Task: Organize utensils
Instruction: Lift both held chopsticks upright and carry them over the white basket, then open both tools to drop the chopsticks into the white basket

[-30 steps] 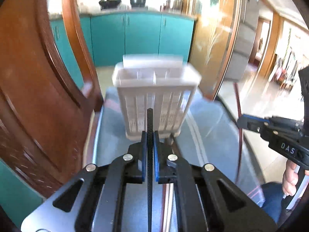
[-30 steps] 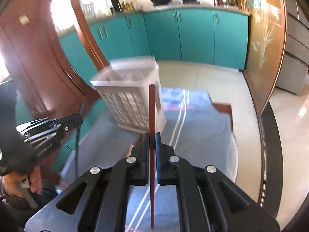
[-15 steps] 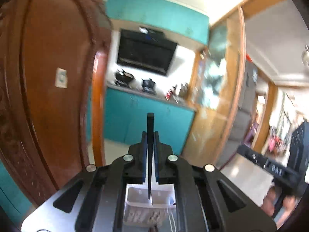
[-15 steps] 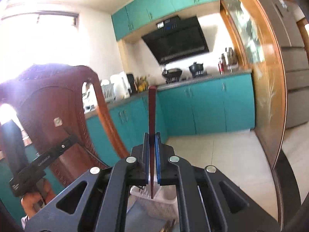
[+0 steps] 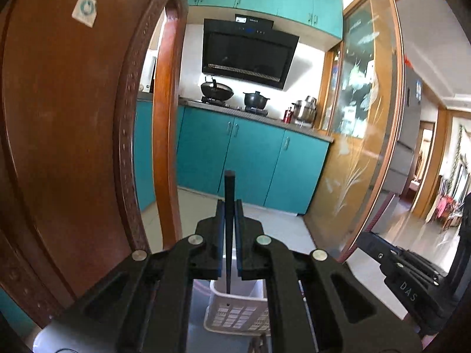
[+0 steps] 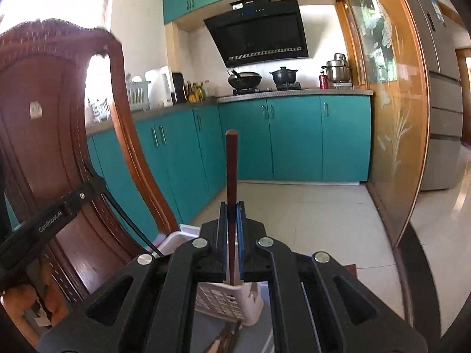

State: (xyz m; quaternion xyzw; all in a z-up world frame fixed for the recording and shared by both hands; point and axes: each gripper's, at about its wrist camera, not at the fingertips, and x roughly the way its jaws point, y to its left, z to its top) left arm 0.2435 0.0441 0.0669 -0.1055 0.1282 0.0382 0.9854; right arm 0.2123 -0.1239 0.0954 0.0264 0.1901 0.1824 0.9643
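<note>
My left gripper (image 5: pixel 229 210) is shut on a black chopstick (image 5: pixel 229 194) held upright, its lower tip over the white slotted utensil basket (image 5: pixel 235 314) seen below between the gripper's arms. My right gripper (image 6: pixel 232 211) is shut on a reddish-brown chopstick (image 6: pixel 231 170), also upright, its lower end at the rim of the same basket (image 6: pixel 229 303). The right gripper shows in the left wrist view (image 5: pixel 403 276) at lower right. The left gripper shows in the right wrist view (image 6: pixel 56 214) at left, with its black chopstick (image 6: pixel 132 220) slanting down to the basket.
A carved wooden chair back (image 5: pixel 67 135) stands close on the left. The basket stands on a blue-grey cloth (image 6: pixel 212 332). More utensils (image 6: pixel 226 338) lie in front of the basket. Teal kitchen cabinets (image 6: pixel 294 138) and a glass sliding door (image 5: pixel 362 153) are behind.
Both grippers have tilted up and come in over the basket with their chopsticks. The basket, ahead on the table a second ago, now sits low under the jaws.
</note>
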